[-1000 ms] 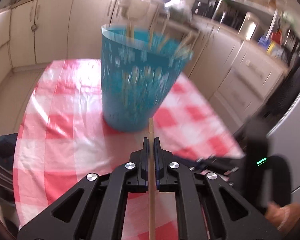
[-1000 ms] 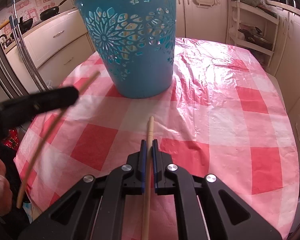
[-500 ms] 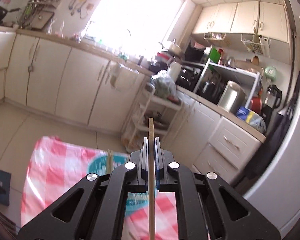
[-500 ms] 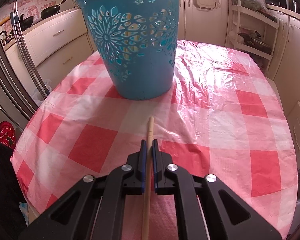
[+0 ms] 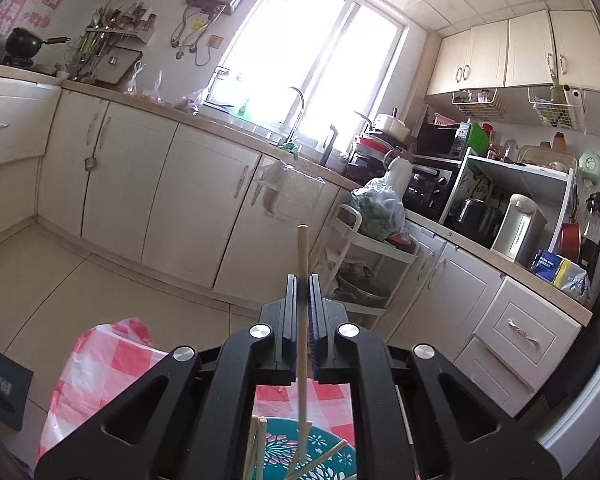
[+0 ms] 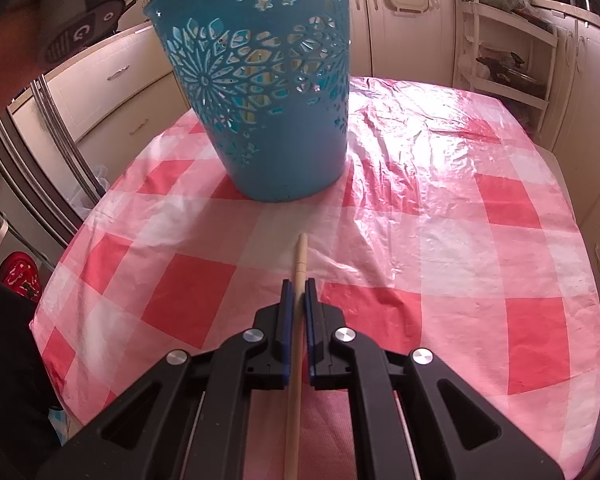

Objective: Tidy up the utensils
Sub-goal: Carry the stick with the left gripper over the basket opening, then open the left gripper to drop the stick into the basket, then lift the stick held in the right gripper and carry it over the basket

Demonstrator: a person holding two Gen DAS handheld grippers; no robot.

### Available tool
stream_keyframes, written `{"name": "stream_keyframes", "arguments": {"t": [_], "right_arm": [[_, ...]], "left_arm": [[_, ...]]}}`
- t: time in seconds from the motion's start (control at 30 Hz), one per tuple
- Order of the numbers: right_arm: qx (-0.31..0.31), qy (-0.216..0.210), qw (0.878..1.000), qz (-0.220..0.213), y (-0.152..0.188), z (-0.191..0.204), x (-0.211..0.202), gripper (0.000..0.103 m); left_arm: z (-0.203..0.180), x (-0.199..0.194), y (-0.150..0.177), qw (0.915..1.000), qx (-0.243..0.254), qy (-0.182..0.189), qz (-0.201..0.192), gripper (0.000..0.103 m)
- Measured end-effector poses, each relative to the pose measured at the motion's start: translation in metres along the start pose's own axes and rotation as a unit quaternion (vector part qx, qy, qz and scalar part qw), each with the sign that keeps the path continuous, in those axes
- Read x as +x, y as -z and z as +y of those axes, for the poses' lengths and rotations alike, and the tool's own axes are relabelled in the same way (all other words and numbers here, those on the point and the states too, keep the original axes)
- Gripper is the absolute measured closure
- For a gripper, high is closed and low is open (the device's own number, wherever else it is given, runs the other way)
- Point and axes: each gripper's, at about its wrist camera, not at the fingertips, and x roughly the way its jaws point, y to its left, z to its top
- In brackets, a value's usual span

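My left gripper [image 5: 302,280] is shut on a wooden chopstick [image 5: 302,256] and is raised above the table, looking out at the kitchen. The chopstick's lower end hangs over the blue cut-out basket [image 5: 332,454], whose rim shows beneath the gripper with several chopsticks [image 5: 260,440] in it. My right gripper [image 6: 296,284] is shut on another wooden chopstick [image 6: 300,252] low over the checked tablecloth [image 6: 440,220], short of the blue basket [image 6: 268,92]. The left gripper's handle [image 6: 80,32] shows at the upper left, beside the basket's rim.
The round table with the red and white cloth [image 5: 112,356] drops to the tiled floor [image 5: 40,276]. Cabinets [image 5: 148,192], a white trolley [image 5: 364,264] and the worktop with appliances [image 5: 512,224] stand beyond it.
My left gripper has risen and tilted up from facing the basket's side to being over its rim with the chopstick. The right gripper has barely moved.
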Motion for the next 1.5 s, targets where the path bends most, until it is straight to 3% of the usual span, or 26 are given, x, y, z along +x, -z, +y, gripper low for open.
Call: {"name": "stream_keyframes", "arguments": {"t": [0.23, 0.43, 0.5, 0.57, 0.77, 0.9, 1.03, 1.23, 1.33, 1.5], "right_arm": [[0.001, -0.001, 1.0, 0.0, -0.001, 0.001, 0.0, 0.097], [-0.004, 0.004, 1.0, 0.0, 0.0, 0.002, 0.0, 0.097], [-0.004, 0.004, 1.0, 0.0, -0.001, 0.002, 0.0, 0.097], [-0.002, -0.002, 1.0, 0.0, -0.001, 0.002, 0.0, 0.094], [-0.003, -0.002, 1.0, 0.0, -0.001, 0.001, 0.0, 0.093], [-0.025, 0.017, 1.0, -0.001, 0.0, 0.008, 0.0, 0.095], [-0.052, 0.038, 0.998, -0.004, 0.003, 0.015, -0.001, 0.097], [-0.001, -0.043, 0.999, -0.009, 0.001, 0.006, -0.025, 0.097], [0.008, -0.108, 0.993, -0.055, -0.012, 0.011, -0.059, 0.097], [0.015, -0.168, 0.977, -0.126, -0.045, 0.015, -0.107, 0.097]], "left_arm": [[-0.004, 0.002, 0.022, 0.9987, 0.034, -0.006, 0.038, 0.098], [-0.009, -0.003, 0.034, 0.9921, 0.069, -0.024, 0.102, 0.096], [-0.007, -0.014, 0.036, 0.9909, 0.075, -0.03, 0.107, 0.086], [-0.001, -0.031, 0.04, 0.9902, 0.075, -0.046, 0.108, 0.06], [0.031, -0.091, 0.056, 0.9878, 0.046, -0.099, 0.111, 0.03], [0.06, -0.123, 0.073, 0.9864, 0.003, -0.114, 0.118, 0.023], [0.09, -0.125, 0.086, 0.9799, -0.033, -0.135, 0.143, 0.023], [0.111, -0.122, 0.091, 0.9746, -0.056, -0.155, 0.152, 0.023], [0.111, -0.124, 0.087, 0.9755, -0.056, -0.155, 0.145, 0.023], [0.108, -0.123, 0.086, 0.9756, -0.058, -0.155, 0.145, 0.023]]}}
